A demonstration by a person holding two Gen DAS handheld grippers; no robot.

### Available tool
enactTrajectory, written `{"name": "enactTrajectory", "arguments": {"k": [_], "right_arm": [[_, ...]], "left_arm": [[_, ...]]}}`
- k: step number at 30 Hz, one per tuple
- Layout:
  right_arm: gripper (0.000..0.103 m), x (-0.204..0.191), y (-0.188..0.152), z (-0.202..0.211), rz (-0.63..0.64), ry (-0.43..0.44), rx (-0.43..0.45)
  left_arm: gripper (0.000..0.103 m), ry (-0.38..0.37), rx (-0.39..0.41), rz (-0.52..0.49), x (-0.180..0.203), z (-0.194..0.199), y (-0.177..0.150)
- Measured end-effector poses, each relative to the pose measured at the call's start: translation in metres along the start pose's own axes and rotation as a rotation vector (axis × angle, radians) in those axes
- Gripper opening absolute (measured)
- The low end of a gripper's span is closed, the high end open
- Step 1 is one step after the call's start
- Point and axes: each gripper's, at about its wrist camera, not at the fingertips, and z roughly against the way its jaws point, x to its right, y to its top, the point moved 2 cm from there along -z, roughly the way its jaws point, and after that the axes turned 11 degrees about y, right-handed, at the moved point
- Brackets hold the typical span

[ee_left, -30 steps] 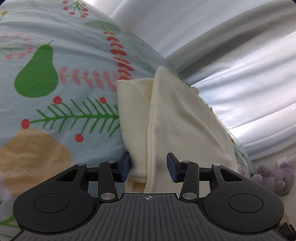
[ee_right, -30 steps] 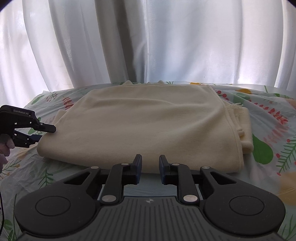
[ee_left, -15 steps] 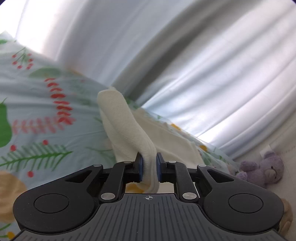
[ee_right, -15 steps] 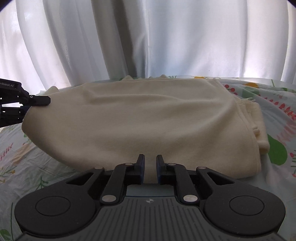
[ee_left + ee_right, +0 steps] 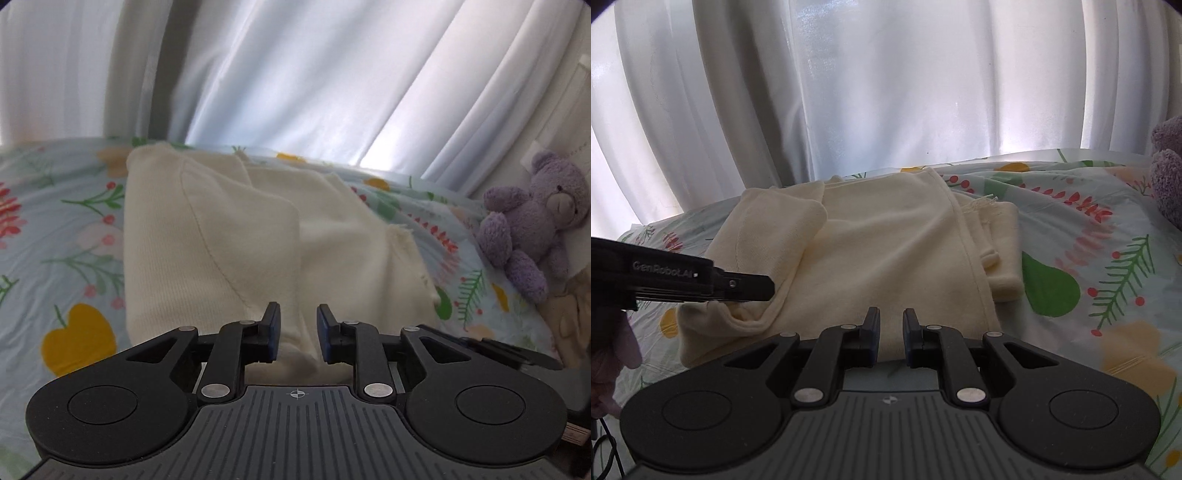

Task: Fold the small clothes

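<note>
Left wrist view: a bed point(image 5: 55, 258) under a pale blue sheet printed with fruit and sprigs, white curtains point(image 5: 332, 81) behind, a purple teddy bear point(image 5: 532, 225) at its edge. The cream garment point(image 5: 221, 240) lies half-folded mid-bed. The left gripper point(image 5: 295, 328) is opening — cloth between its fingers, pads clear. The right gripper point(image 5: 887, 336) stands narrow over the garment's near hem — whether it pinches cloth I cannot tell.

Left gripper point(image 5: 296, 330) opening, jaws apart over the cream garment point(image 5: 229, 240), folded on the floral sheet point(image 5: 55, 236); purple teddy point(image 5: 532, 221) beside it.
</note>
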Motion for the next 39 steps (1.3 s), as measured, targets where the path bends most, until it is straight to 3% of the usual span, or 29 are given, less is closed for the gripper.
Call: {"name": "enactTrajectory", "arguments": {"k": [2, 5, 8, 12, 15, 16, 17, 20, 22, 27, 29, 36, 37, 38, 39], "right_arm": [[0.013, 0.001, 0.002, 0.001, -0.006, 0.011, 0.004], [0.013, 0.001, 0.006, -0.003, -0.01, 0.034, 0.006], [0.013, -0.003, 0.014, -0.011, -0.019, 0.076, 0.0], [0.013, -0.008, 0.029, -0.025, -0.048, 0.174, -0.029], [0.015, -0.008, 0.041, -0.041, -0.106, 0.275, -0.071], [0.022, -0.007, 0.045, -0.047, -0.135, 0.312, -0.087], [0.037, -0.005, 0.049, -0.055, -0.17, 0.354, -0.107], [0.055, 0.001, 0.059, -0.079, -0.272, 0.455, -0.159], [0.055, 0.004, 0.061, -0.094, -0.32, 0.47, -0.176], [0.054, 0.002, 0.06, -0.115, -0.372, 0.511, -0.207], [0.046, -0.004, 0.061, -0.115, -0.364, 0.53, -0.211], [0.043, -0.01, 0.063, -0.131, -0.376, 0.567, -0.233], [0.036, -0.012, 0.064, -0.132, -0.371, 0.562, -0.229], [0.022, -0.015, 0.064, -0.133, -0.351, 0.548, -0.228], [0.016, -0.018, 0.065, -0.132, -0.327, 0.523, -0.223]], "left_arm": [[0.037, 0.002, 0.053, 0.045, -0.008, 0.024, 0.004], [0.037, 0.08, 0.074, 0.102, -0.02, 0.03, 0.008], [0.037, 0.17, 0.016, 0.075, -0.027, 0.014, -0.001], [0.037, 0.169, -0.087, 0.046, -0.026, -0.018, -0.02], [0.038, 0.186, -0.044, 0.002, -0.021, -0.014, -0.027], [0.04, 0.184, -0.044, 0.009, -0.023, -0.01, -0.027], [0.04, 0.175, -0.047, 0.021, -0.026, -0.006, -0.027], [0.042, 0.156, -0.045, 0.061, -0.035, 0.012, -0.031], [0.048, 0.163, -0.044, 0.073, -0.039, 0.02, -0.035], [0.048, 0.211, -0.065, 0.082, -0.047, 0.022, -0.046], [0.048, 0.221, -0.076, 0.094, -0.049, 0.019, -0.048], [0.044, 0.181, -0.114, 0.084, -0.046, 0.01, -0.054], [0.044, 0.187, -0.112, 0.078, -0.045, 0.011, -0.055], [0.045, 0.191, -0.11, 0.073, -0.043, 0.011, -0.056], [0.045, 0.19, -0.107, 0.064, -0.04, 0.012, -0.056]]}}
